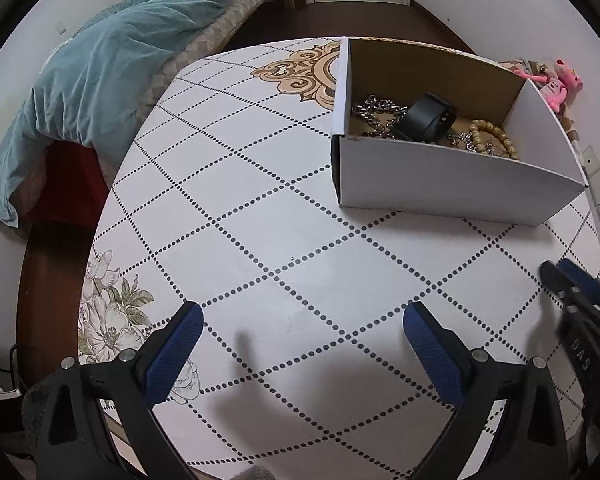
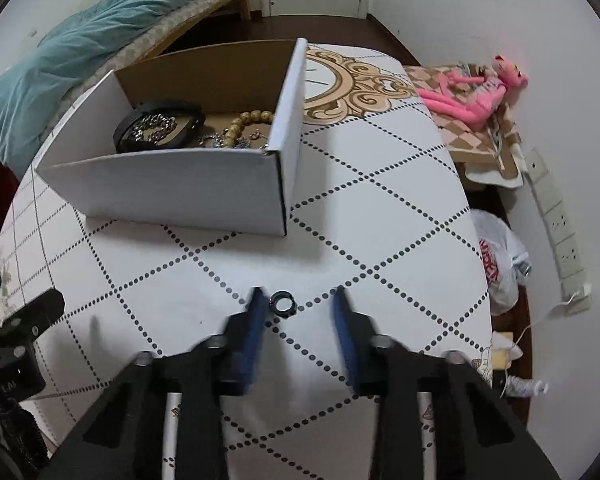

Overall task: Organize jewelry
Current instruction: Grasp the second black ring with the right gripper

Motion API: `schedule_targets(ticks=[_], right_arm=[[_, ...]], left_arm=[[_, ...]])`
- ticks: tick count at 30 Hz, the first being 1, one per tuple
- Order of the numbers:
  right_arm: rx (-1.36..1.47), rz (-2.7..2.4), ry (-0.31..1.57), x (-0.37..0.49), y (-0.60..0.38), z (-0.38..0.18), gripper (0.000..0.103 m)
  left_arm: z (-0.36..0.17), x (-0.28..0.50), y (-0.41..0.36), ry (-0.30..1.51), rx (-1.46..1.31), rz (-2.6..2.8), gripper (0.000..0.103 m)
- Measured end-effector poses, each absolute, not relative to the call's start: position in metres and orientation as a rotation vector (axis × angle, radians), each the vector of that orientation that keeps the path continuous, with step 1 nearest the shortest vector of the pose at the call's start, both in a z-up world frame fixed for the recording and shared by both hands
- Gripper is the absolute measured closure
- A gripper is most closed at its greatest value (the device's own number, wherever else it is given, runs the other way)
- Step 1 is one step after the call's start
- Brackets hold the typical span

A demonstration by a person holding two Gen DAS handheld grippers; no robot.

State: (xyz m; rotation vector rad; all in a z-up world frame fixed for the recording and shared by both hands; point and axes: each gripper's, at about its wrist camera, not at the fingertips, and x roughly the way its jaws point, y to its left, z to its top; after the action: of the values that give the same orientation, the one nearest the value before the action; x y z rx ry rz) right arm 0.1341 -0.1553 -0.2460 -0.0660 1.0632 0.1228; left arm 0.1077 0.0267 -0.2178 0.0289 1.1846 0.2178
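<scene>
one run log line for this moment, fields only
right gripper: open around dark ring, ring on table | left gripper: open, empty | cardboard box: holds bead bracelet

Small dark ring (image 2: 282, 303), glossy, lies flat on table, lower centre of right wrist frame, apart from box.

White cardboard box (image 2: 172, 184), brown inside, open top, stands upright in upper left of same frame; in left wrist frame it is upper right.

Inside box, on bottom: black leather cuff (image 1: 430, 118), silver chain (image 1: 374, 114) partly under it, wooden bead bracelet (image 1: 496, 138) toward right side, some small silver pieces beside beads, too tangled to tell.
</scene>
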Motion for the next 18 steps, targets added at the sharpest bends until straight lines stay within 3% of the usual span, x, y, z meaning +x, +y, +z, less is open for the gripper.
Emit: schedule_targets(ticks=[1,18], right_arm=[[-0.071,0.127,1.057,0.133,-0.154,-0.246,0.089],[0.094,0.054,1.036,0.052,-0.23,-0.218,0.09]], left_arm=[[-0.218,0.109,0.027,1.184,0.031,0.217,0.001],[-0.219,0.076,-0.056,1.19,0.018,-0.083,0.002]])
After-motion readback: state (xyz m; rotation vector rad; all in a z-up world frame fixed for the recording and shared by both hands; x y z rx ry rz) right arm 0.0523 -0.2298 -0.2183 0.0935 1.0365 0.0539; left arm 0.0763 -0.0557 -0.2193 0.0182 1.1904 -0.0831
